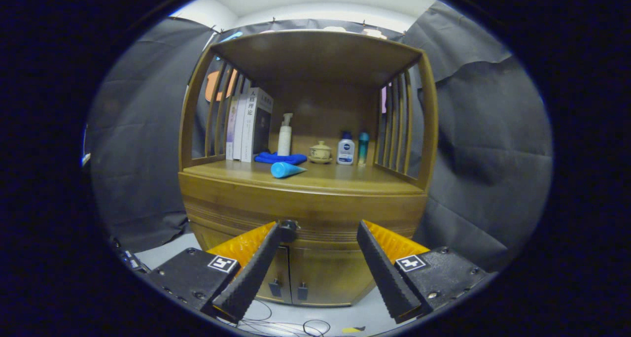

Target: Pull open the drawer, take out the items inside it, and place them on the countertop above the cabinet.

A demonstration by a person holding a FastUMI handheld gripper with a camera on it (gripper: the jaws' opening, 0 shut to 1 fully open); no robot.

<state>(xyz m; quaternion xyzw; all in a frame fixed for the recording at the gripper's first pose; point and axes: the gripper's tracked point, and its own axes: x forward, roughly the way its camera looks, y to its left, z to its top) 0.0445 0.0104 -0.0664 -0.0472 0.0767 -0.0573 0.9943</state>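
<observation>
Two ridged, wedge-shaped fingers spread wide apart, grasping nothing, pointed level at the front of a honey-brown wooden cabinet. Gripper held square to the cabinet face, fingertips flanking the shut drawer front, which spans the band of fine horizontal grooves just under the countertop. Small dark round drawer knob just beside the left fingertip, whether touching cannot be told. Square black-and-white marker plates on the flat dark finger mounts behind each finger.

Smooth wooden countertop above the drawer, roofed by a flat wooden canopy and fenced at both sides by slim curved slats. Lying on its front part, a bright blue tapered plastic tube on its side. Behind that, a soft crumpled deep-blue cloth. At the back left, a row of upright books with pale and grey spines. Next along, a tall white pump bottle, then a small cream lidded ceramic cup on a saucer, a squat white bottle with a dark blue cap, and a slender teal cylinder bottle.

Below the drawer, two smooth cabinet doors with small dark handles at their meeting edges. Thin dark cables looped on the pale floor beneath.
</observation>
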